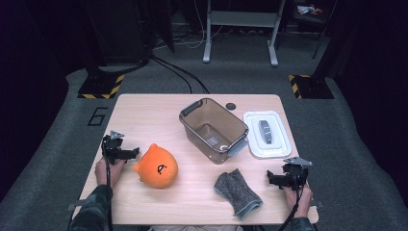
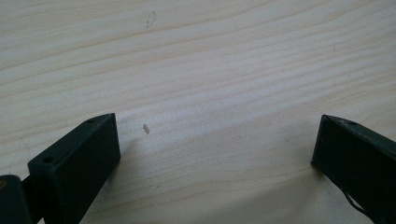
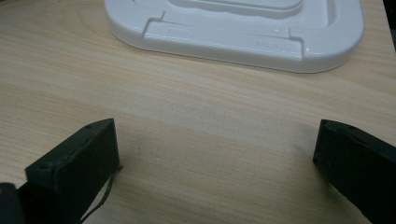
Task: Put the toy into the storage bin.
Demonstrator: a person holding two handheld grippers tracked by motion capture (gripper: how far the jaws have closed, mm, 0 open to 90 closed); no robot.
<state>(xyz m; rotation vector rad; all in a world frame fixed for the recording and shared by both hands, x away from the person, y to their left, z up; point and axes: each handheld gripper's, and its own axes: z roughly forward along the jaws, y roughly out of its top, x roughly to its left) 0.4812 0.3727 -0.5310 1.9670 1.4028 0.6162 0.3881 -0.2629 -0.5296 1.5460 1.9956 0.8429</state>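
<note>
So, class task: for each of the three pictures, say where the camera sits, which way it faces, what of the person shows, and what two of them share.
High view: above the person's side, facing forward and down on the table; both forearms, left tool and right tool show.
Left gripper view: on the left tool, facing bare wood; its open jaws show.
Right gripper view: on the right tool, facing the white lid; open jaws show.
Shared: high view and right gripper view both show the white lid.

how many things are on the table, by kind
orange plush toy: 1
grey glove: 1
clear plastic bin: 1
white lid: 1
small dark disc: 1
total: 5
</note>
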